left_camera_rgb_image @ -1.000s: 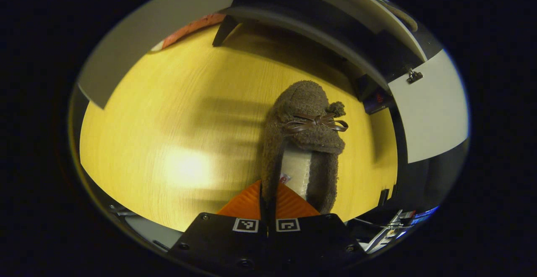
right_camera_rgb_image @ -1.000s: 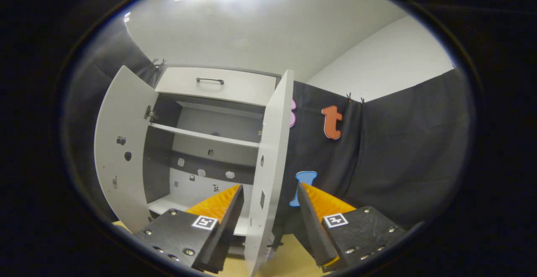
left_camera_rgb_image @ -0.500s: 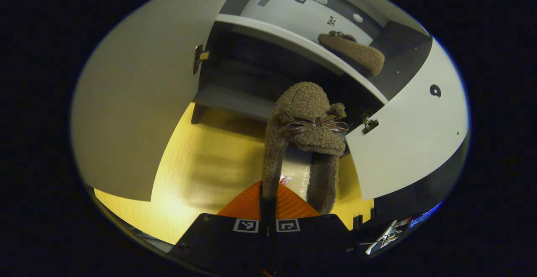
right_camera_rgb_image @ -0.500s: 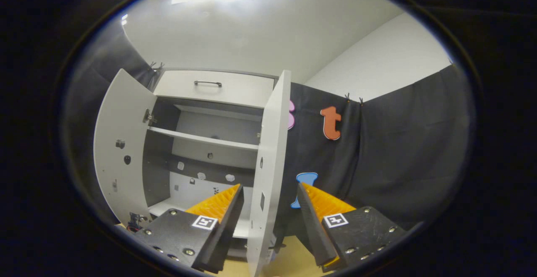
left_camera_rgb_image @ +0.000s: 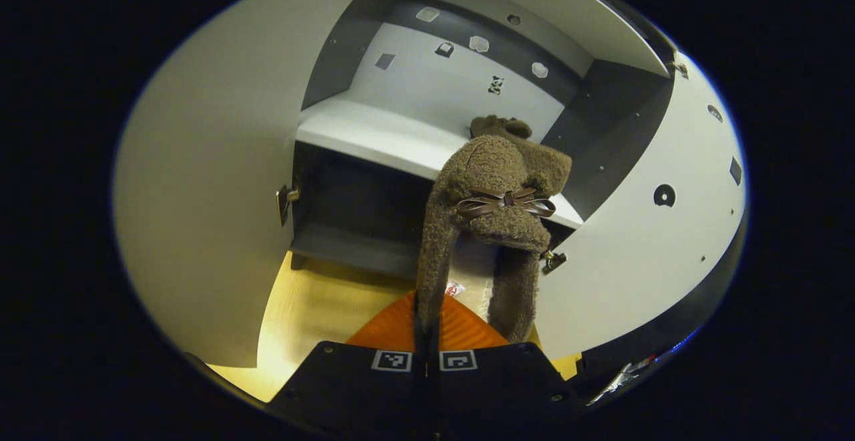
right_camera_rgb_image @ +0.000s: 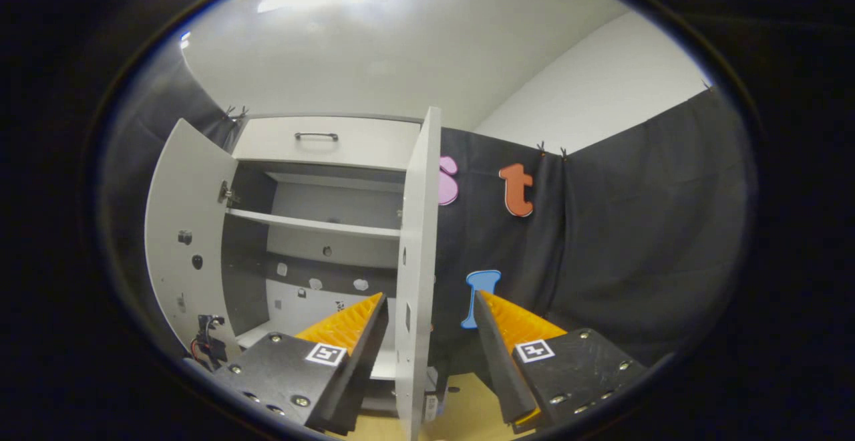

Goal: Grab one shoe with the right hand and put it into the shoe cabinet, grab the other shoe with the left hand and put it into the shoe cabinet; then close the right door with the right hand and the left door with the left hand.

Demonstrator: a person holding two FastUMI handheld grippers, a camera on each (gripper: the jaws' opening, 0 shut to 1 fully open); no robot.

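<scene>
Before the open shoe cabinet [left_camera_rgb_image: 427, 93], left tongs [left_camera_rgb_image: 425, 317] pinching the side wall of a brown fuzzy shoe [left_camera_rgb_image: 484, 227] with a leather bow, toe raised toward the shelf, second shoe [left_camera_rgb_image: 528, 150] on that shelf [left_camera_rgb_image: 374, 137], right tongs [right_camera_rgb_image: 427, 324] spread, straddling the right door's [right_camera_rgb_image: 415, 260] edge.

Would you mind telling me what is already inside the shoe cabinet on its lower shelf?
One brown shoe lies on the lower shelf, toward the right. The shoe held in the left tongs covers most of it, so how it lies cannot be made out.
</scene>
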